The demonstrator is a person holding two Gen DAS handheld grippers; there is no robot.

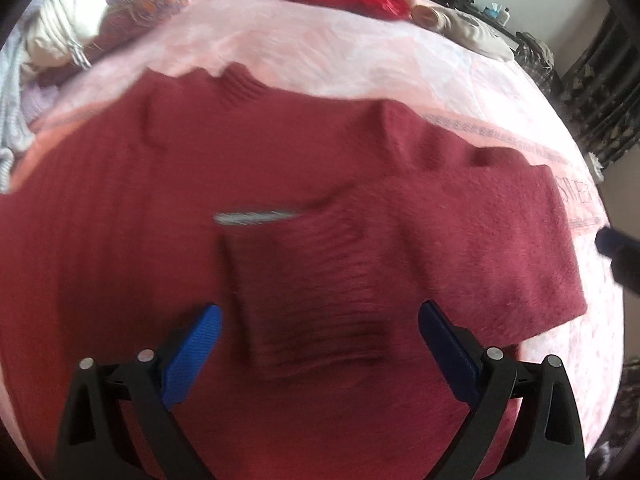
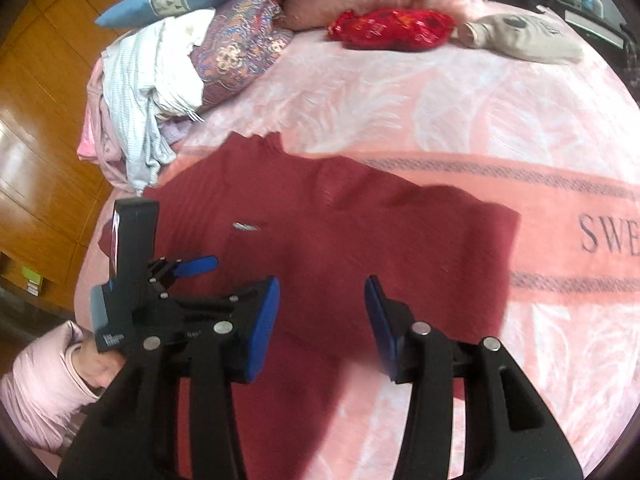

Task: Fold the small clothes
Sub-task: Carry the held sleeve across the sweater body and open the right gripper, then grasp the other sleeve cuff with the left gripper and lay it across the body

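Across the left wrist view, we see the dark red sweater spread over the pink blanket, its folded sleeve cuff at centre. Our left gripper hangs wide above it, holding nothing.

From the right wrist view, our right gripper stands partly spread and empty over the sweater's lower edge.

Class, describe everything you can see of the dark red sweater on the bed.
The dark red sweater is a fuzzy knit with a ribbed collar at the far edge and a ribbed sleeve cuff folded across its middle. A small pale label shows beside the cuff. It lies spread flat on the pink blanket, slightly rumpled. Both tools hover open above it, not gripping.
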